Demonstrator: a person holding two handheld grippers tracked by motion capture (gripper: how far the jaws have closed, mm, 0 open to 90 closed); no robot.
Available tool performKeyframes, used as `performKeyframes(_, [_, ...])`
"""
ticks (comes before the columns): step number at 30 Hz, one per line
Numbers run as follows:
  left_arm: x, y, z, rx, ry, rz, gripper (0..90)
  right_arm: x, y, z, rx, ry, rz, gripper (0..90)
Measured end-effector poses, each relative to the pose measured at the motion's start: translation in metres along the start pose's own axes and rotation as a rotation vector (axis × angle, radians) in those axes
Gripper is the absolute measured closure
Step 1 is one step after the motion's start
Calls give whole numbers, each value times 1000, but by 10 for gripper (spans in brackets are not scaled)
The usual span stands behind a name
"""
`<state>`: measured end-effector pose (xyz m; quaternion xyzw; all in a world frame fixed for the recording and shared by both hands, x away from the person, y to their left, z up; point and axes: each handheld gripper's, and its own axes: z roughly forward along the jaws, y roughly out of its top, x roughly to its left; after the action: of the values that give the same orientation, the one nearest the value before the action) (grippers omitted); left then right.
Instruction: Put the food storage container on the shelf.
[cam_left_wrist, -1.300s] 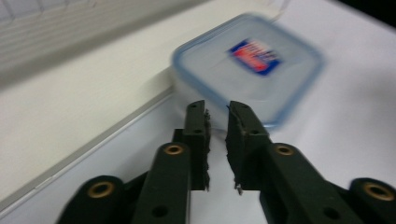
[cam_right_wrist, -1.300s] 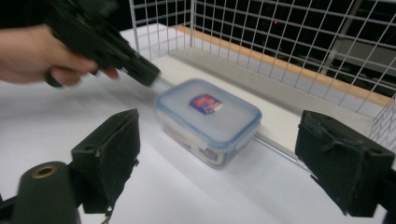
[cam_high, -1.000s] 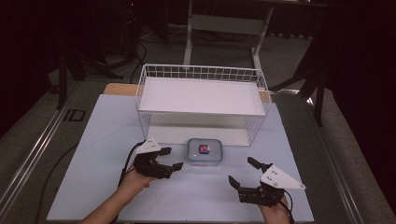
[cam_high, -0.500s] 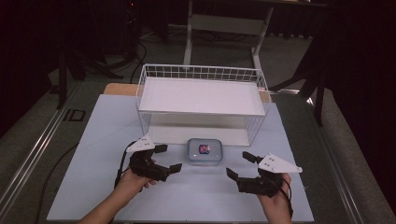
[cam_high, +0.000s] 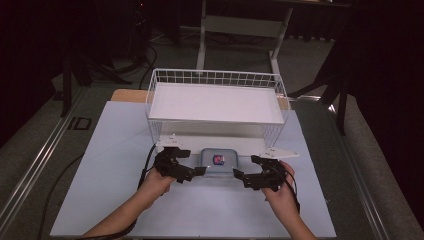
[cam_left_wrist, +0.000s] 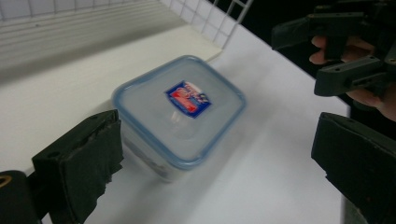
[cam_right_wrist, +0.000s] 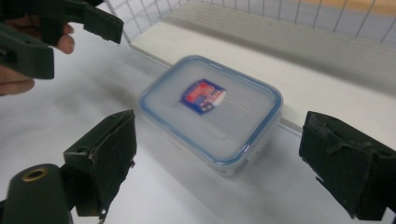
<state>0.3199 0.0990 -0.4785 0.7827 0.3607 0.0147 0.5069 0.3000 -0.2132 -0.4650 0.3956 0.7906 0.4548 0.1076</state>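
Observation:
A clear plastic box with a blue-rimmed lid and a red and blue label (cam_high: 218, 162) (cam_left_wrist: 180, 114) (cam_right_wrist: 210, 112) lies on the white mat, just in front of the wire rack. My left gripper (cam_high: 197, 172) (cam_left_wrist: 217, 158) is at its left side and my right gripper (cam_high: 245, 176) (cam_right_wrist: 224, 161) at its right side, both pointing inward at it. Both are open, their jaws have just been opening wider, and the pads grip nothing. The box lies ahead of each pair of jaws, and the left gripper's near pad (cam_left_wrist: 81, 161) is close to a corner of it.
A white wire rack (cam_high: 215, 77) with a white board on top stands behind the box, its lower shelf edge (cam_right_wrist: 327, 88) right behind it. The pale mat (cam_high: 115, 150) covers the table. Dark floor, cables and stands lie beyond.
Both grippers have moved inward toward the box, the left from the left and the right from farther out on the right. The box has not moved.

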Motion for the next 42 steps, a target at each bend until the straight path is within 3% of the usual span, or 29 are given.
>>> performKeyframes(2, [4, 1, 5, 18, 2, -25, 31, -6, 0, 7, 5, 11, 56, 111])
performKeyframes(6, [15, -1, 15, 42, 0, -114, 31, -18, -2, 19, 43, 29, 163, 112])
performKeyframes(8, [19, -1, 20, 64, 24, -155, 35, -22, -3, 25, 63, 30, 198, 112])
performKeyframes(13, [27, -3, 27, 89, 28, -216, 43, -33, -3, 34, 93, 17, 286, 137])
performKeyframes(15, [29, -3, 31, 109, 30, -230, 43, -38, -4, 38, 102, 28, 326, 137])
performKeyframes(16, [30, -3, 33, 124, 11, -251, 43, -40, -5, 39, 104, 39, 348, 137])
performKeyframes(18, [31, -4, 38, 156, 29, -265, 43, -44, -6, 44, 118, 56, 390, 137])
performKeyframes(20, [34, -5, 41, 166, 27, -298, 59, -47, -8, 49, 127, 67, 430, 137])
performKeyframes(25, [40, -8, 45, 161, -23, -400, 85, -51, -12, 58, 153, 102, 515, 147])
performKeyframes(29, [44, -10, 47, 160, -23, -454, 152, -54, -14, 65, 180, 136, 598, 202])
performKeyframes(34, [48, -14, 51, 177, -36, -496, 177, -52, -11, 69, 224, 140, 619, 259])
performKeyframes(38, [49, -16, 53, 171, -47, -509, 278, -53, -8, 71, 234, 153, 640, 350])
performKeyframes(41, [49, -17, 56, 171, -108, -497, 359, -51, -7, 72, 248, 157, 641, 353])
performKeyframes(42, [48, -16, 56, 180, -105, -494, 377, -52, -7, 72, 254, 165, 634, 353])
